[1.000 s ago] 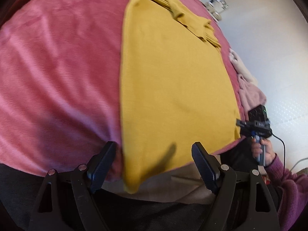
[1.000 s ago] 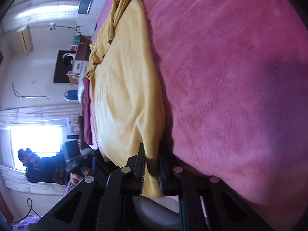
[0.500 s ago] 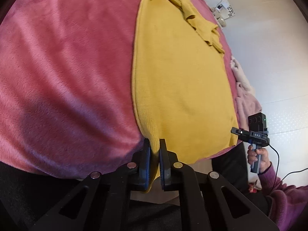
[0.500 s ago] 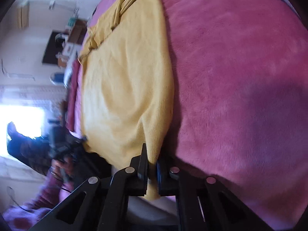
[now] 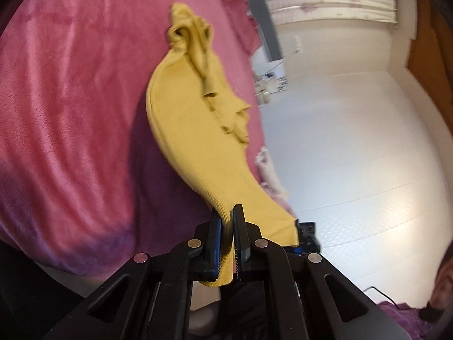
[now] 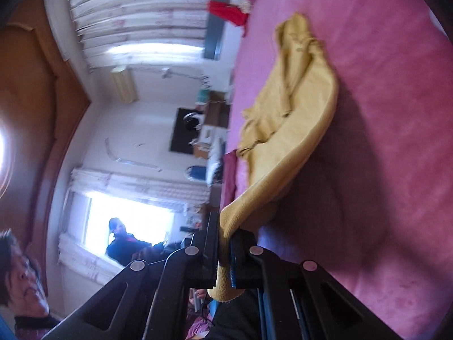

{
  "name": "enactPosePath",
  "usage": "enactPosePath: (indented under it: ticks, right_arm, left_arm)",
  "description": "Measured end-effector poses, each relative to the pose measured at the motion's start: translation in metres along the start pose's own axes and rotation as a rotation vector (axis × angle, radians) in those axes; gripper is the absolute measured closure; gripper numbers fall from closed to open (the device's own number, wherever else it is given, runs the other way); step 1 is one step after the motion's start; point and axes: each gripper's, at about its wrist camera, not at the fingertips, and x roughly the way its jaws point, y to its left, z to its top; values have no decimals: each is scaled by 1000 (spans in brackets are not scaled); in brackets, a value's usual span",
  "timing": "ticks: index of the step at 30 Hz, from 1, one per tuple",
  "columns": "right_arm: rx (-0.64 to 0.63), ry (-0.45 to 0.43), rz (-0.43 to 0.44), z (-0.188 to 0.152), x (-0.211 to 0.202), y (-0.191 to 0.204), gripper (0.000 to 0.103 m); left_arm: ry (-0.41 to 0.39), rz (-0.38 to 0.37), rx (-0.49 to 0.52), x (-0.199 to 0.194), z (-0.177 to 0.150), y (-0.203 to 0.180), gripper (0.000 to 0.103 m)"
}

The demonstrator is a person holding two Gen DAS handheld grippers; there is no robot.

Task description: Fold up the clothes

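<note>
A mustard-yellow knit sweater (image 5: 195, 130) stretches from my fingers up the pink bed blanket (image 5: 70, 107). Its near hem is lifted off the bed and casts a dark shadow beneath. My left gripper (image 5: 226, 221) is shut on one corner of the ribbed hem. In the right wrist view the same sweater (image 6: 297, 130) arcs away, and my right gripper (image 6: 225, 240) is shut on the other hem corner. The far end with the bunched sleeves (image 5: 195, 45) still rests on the blanket.
The pink blanket (image 6: 396, 113) covers the whole bed. A red garment (image 6: 226, 11) and a pale pink one (image 5: 266, 167) lie near the bed's edges. Beside the bed is a pale floor (image 5: 354, 155). A person (image 6: 121, 240) sits by a bright window; furniture lines the wall.
Both grippers have lifted the sweater's hem off the bed and carried it forward. A second ago the left gripper was open; it closed on the hem and rose.
</note>
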Motion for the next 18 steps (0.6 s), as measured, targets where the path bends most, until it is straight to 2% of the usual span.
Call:
enactPosePath:
  ticks: [4, 8, 13, 17, 18]
  right_arm:
    - [-90, -13, 94, -4, 4, 23, 98]
    - [-139, -45, 137, -3, -7, 44, 98]
    - [-125, -43, 124, -18, -31, 51, 98]
    - [-22, -57, 76, -44, -68, 41, 98]
    - [8, -59, 56, -53, -78, 37, 98]
  left_arm:
    - [-68, -84, 22, -24, -12, -17, 95]
    - [-149, -172, -6, -47, -22, -26, 95]
    - [-163, -190, -37, -67, -44, -35, 96]
    - [-183, -219, -70, -88, -64, -41, 96]
    - [-184, -204, -71, -87, -68, -42, 96]
